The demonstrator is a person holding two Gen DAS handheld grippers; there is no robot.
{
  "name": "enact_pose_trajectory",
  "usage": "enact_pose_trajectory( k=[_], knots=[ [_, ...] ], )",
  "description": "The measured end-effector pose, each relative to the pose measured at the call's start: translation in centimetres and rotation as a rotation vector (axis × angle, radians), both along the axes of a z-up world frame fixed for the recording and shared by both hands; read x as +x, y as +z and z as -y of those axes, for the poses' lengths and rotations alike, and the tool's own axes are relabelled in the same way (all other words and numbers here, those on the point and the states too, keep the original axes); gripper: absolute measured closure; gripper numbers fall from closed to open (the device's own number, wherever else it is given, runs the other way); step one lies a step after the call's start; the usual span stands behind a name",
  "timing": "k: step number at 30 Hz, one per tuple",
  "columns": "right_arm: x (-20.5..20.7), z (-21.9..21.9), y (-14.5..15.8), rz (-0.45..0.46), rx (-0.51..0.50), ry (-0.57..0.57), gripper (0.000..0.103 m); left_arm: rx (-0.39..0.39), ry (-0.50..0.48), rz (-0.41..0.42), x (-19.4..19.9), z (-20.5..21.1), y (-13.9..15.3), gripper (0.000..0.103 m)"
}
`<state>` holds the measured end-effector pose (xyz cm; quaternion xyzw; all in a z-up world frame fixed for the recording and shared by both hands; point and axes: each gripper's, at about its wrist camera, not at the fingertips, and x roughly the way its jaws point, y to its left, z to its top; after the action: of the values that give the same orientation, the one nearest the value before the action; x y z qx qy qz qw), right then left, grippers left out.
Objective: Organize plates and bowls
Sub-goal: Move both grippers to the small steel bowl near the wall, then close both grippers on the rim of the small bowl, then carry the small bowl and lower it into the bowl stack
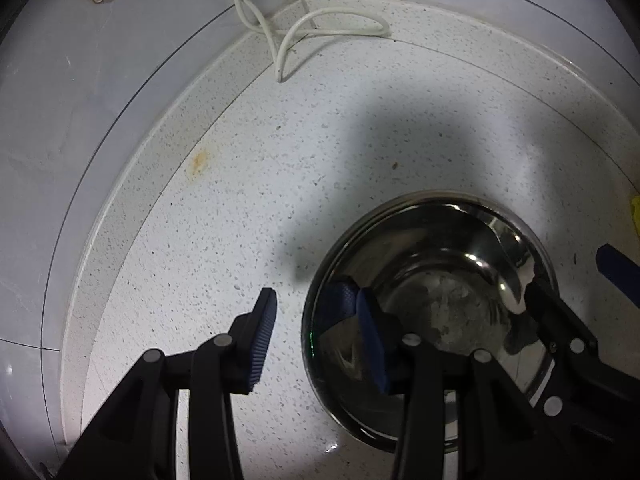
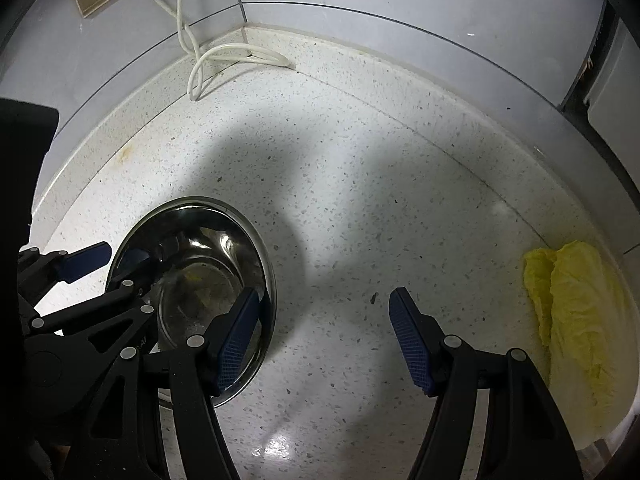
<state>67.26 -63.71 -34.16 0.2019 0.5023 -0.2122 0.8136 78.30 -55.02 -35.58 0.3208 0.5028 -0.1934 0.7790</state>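
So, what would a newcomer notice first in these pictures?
The steel bowl on the speckled counter, with both open grippers straddling its rim: the left gripper on one side, the right gripper opposite. Next, yellow leaves by the counter's right edge and a white cable in the corner.

Shiny steel bowl (image 1: 432,292) upright and empty on the speckled white counter (image 1: 224,216).

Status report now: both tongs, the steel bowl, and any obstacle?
Left tongs open, straddling the steel bowl rim, not gripping. Right tongs open, one finger inside the opposite rim. Bowl upright on counter. Cabbage leaf off to the side, clear.
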Motion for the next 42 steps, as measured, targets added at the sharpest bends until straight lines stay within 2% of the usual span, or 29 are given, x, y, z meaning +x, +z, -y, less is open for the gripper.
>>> enact_pose_trajectory(
  k=[4,5,7,8,9,10,12,15,30,37,42],
  knots=[
    [0.2,0.3,-0.2,0.005,0.019,-0.002,0.042,0.007,-0.001,0.007,-0.3,0.1,0.0,0.062],
    [0.3,0.2,-0.2,0.007,0.023,-0.001,0.045,0.010,-0.004,0.004,-0.4,0.1,0.0,0.062],
    [0.2,0.1,-0.2,0.016,0.038,0.007,0.054,0.003,-0.007,-0.008,-0.5,0.1,-0.2,0.064],
    [0.2,0.0,-0.1,0.022,0.050,0.013,0.061,0.002,-0.007,-0.010,-0.6,0.1,-0.2,0.064],
    [0.3,-0.1,-0.1,0.027,0.063,0.016,0.068,-0.005,-0.008,-0.019,-0.7,0.1,-0.2,0.068],
    [0.4,-0.2,0.0,0.032,0.076,0.021,0.072,0.009,0.040,-0.028,-0.7,0.0,-0.1,0.074],
    [0.5,-0.4,0.0,0.041,0.105,0.025,0.086,-0.012,0.050,-0.045,-0.8,-0.3,0.1,0.077],
    [0.6,-0.8,0.2,0.047,0.127,0.032,0.096,-0.021,0.055,-0.047,-1.1,-0.8,0.3,0.078],
    [-1.4,-4.9,1.0,0.031,0.140,0.075,0.095,-0.025,0.096,-0.038,-4.6,-5.4,2.6,0.081],
    [-3.0,-9.0,3.4,0.047,0.111,0.124,0.095,-0.046,0.137,-0.006,-7.5,-10.3,5.5,0.081],
    [-4.1,-13.5,5.6,0.070,0.093,0.183,0.095,-0.068,0.196,0.041,-10.1,-16.0,8.2,0.081]
  ],
)
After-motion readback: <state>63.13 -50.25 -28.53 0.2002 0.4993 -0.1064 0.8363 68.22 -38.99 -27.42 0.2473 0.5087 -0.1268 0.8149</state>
